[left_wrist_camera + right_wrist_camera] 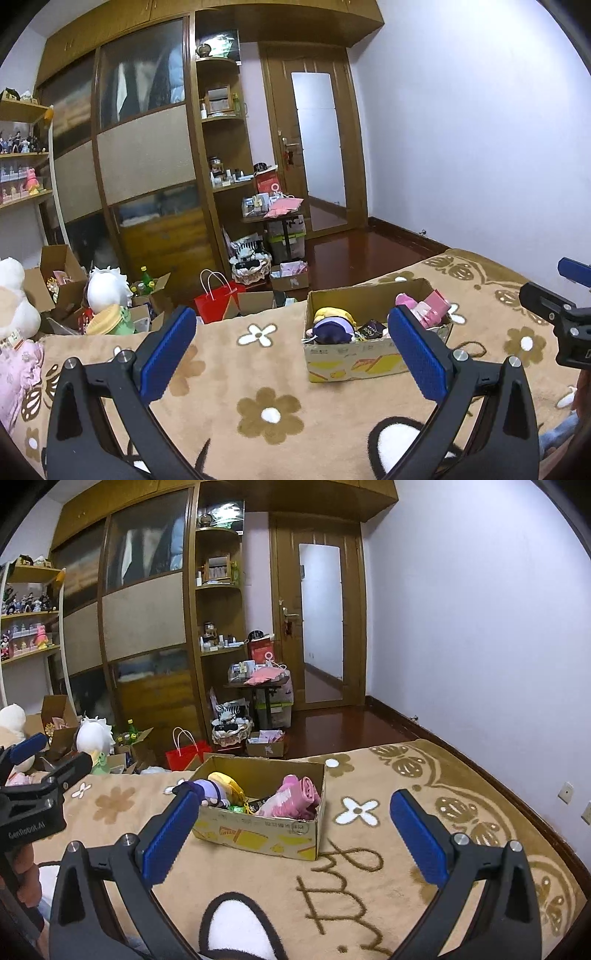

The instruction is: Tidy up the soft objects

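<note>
Both grippers are just hovering wide open with nothing in them, the left gripper (pixel 291 347) and right gripper (pixel 295 830) side by side over the tan flower-patterned fleece blanket (pixel 369 867). Ahead of them, toward the blanket's far edge, sits an open brown cardboard box (pixel 258 830). Inside are a purple-haired plush doll (pixel 207 792), a yellow plush (pixel 225 781) and a rolled pink soft bundle (pixel 295 797).

A tan blanket (pixel 369 886) patterned with brown and white flowers is being shown under a brown cardboard box (pixel 258 834) printed with yellow shapes. Inside the box, a purple-and-yellow plush (pixel 214 790) and pink cloth (pixel 295 797) are being displayed. Behind the box, a red bag (pixel 184 755) is being seen.
</note>
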Demonstrator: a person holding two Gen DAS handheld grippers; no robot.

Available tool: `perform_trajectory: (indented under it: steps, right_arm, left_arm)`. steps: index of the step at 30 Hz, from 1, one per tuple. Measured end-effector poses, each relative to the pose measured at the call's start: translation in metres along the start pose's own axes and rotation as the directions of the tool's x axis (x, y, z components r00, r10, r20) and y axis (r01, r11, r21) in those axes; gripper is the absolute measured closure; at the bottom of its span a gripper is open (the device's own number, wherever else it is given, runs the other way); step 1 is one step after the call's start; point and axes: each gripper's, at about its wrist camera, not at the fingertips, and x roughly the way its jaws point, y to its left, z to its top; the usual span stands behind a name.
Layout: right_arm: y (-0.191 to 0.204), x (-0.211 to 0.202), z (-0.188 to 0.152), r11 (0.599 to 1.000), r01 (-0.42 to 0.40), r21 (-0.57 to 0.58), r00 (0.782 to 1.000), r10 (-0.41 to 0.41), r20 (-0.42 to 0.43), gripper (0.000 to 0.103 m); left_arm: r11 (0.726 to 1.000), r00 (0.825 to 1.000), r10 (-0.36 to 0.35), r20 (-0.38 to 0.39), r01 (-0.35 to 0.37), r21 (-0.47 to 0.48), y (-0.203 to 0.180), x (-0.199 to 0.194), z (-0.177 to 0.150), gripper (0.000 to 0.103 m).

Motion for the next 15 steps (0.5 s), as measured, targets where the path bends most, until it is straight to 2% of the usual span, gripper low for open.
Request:
perform_trajectory:
  steps: [15]
  right_arm:
    - [-0.0005,0.0026,0.0005,1.000,0.004,0.005,1.000,-0.004,0.011,0.000]
  left_arm:
    - [1.000,0.999,0.027,-0.024,-0.027,0.007,-0.0008,0.0099,-0.0065,0.000]
